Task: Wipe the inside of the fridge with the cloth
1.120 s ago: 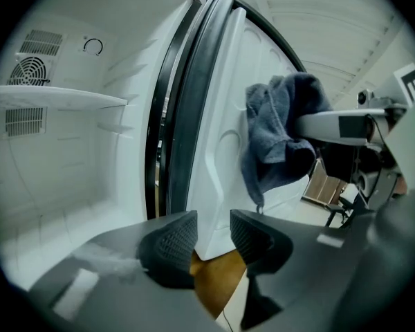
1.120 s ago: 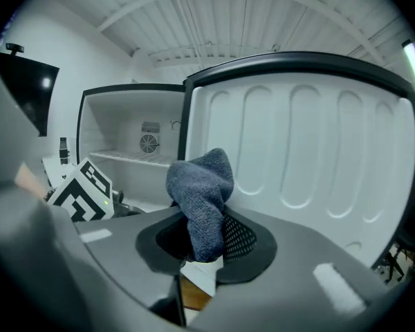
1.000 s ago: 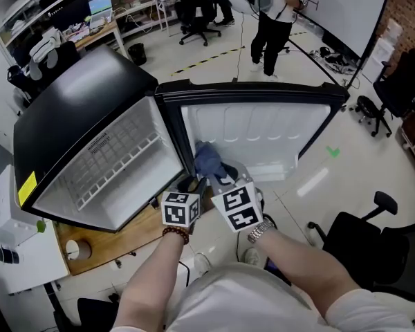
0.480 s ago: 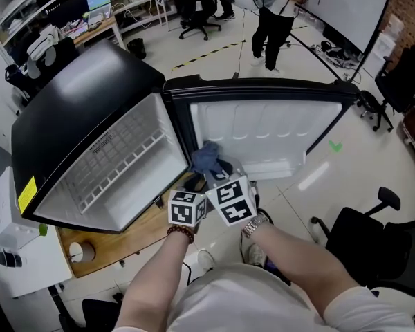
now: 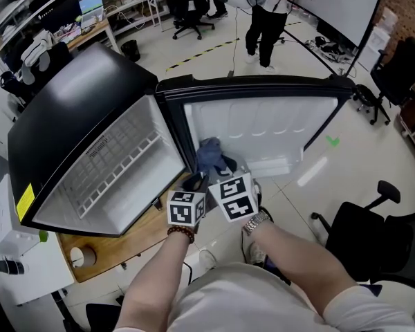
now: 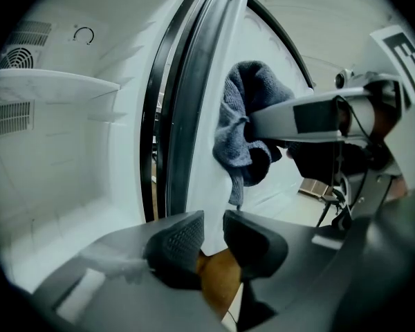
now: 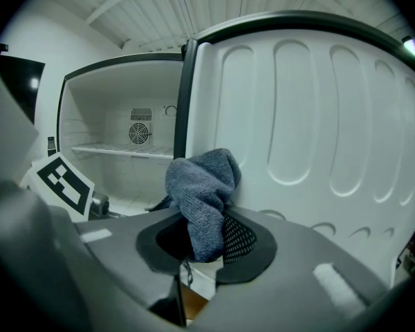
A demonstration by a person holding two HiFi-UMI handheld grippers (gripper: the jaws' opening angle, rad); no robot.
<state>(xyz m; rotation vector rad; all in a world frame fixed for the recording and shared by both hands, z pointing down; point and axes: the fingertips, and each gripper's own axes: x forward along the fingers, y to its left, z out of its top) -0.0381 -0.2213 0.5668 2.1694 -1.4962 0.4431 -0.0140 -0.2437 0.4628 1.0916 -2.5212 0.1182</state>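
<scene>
**Right claw point(image 7: 204, 237) carrying the cloth point(image 7: 204, 185) to the open fridge point(image 5: 83, 123).**

The right claw is clamped on a bunched fold of the grey-blue cloth. The cloth sits just beside the white door liner point(image 7: 318, 130), near the hinge edge; whether it touches cannot be told. The left claw point(image 6: 213, 230) has just been closing and stands narrowly apart with nothing between its pads, close to the door gasket point(image 6: 183, 116). Most of the cloth bulges above the pads, so a firm stroke would likely drag it free. With nothing steadying the door, it may swing away under pressure. The inner shelf point(image 7: 117, 149) is probably still unwiped.
</scene>
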